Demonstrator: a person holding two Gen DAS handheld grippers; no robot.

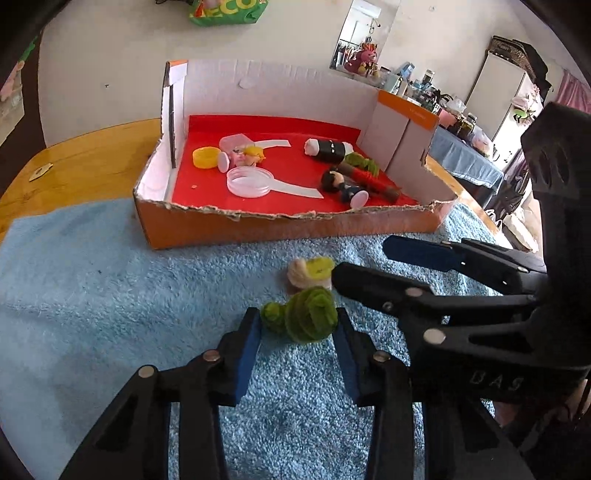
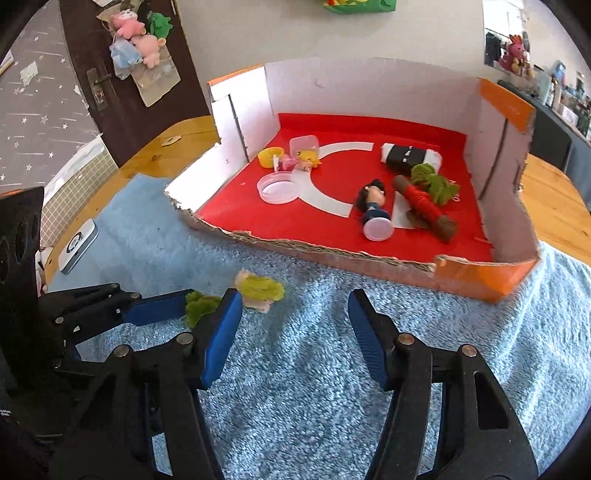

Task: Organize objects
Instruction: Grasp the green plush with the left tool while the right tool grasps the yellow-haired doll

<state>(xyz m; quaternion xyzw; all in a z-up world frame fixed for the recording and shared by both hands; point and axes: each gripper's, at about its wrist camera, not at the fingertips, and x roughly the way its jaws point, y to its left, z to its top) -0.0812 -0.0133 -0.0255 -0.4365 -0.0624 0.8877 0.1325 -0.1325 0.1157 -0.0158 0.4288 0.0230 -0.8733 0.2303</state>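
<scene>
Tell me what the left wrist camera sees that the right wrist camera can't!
Only the left wrist view shows the whole green fuzzy toy sitting between the open left gripper; the right wrist view catches just a bit of it. Only the right wrist view shows the plush toys hanging on the door and the white device on the table. Both show the orange box, the blue towel and the yellow-green doll.

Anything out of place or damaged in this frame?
Two fuzzy toys, a dark green one and a yellow-green one, lie on the blue towel outside the cardboard box. The box's front edge is torn and ragged.
</scene>
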